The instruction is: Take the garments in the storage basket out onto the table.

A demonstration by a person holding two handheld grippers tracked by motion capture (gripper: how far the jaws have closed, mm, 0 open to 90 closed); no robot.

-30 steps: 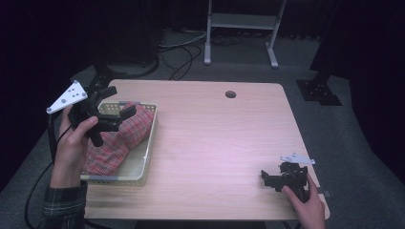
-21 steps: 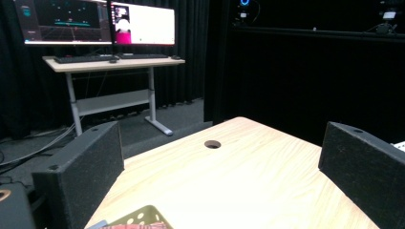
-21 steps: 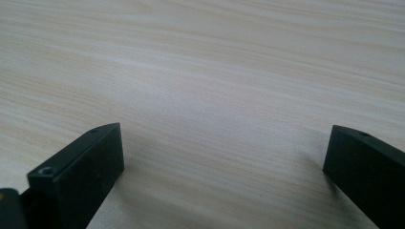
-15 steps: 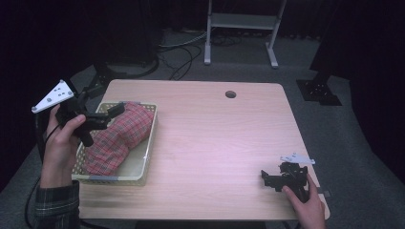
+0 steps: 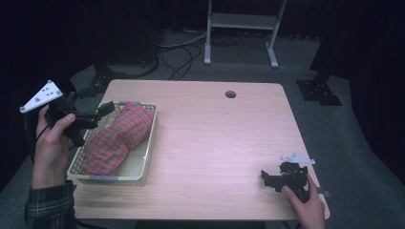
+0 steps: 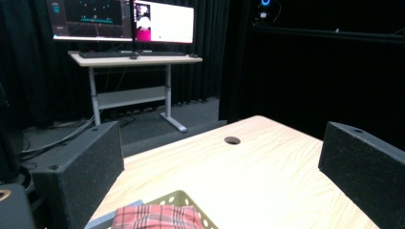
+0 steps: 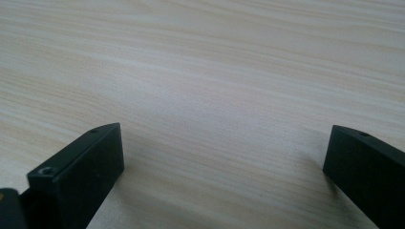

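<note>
Both grippers' jaws gape empty; left gripper (image 5: pixel 102 110) view alone shows monitors (image 6: pixel 125 20) beyond plaid cloth (image 6: pixel 156 218).

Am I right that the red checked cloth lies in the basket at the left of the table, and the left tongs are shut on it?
Not quite. The red checked cloth does lie in the basket at the table's left, but the left tongs are open and hold nothing. The left gripper view shows the jaws wide apart, above the cloth.

Room dim, table (image 5: pixel 215 143) lit from above w/ purplish cast; monitors (image 6: pixel 124 19) glare; near jaws soft.
</note>
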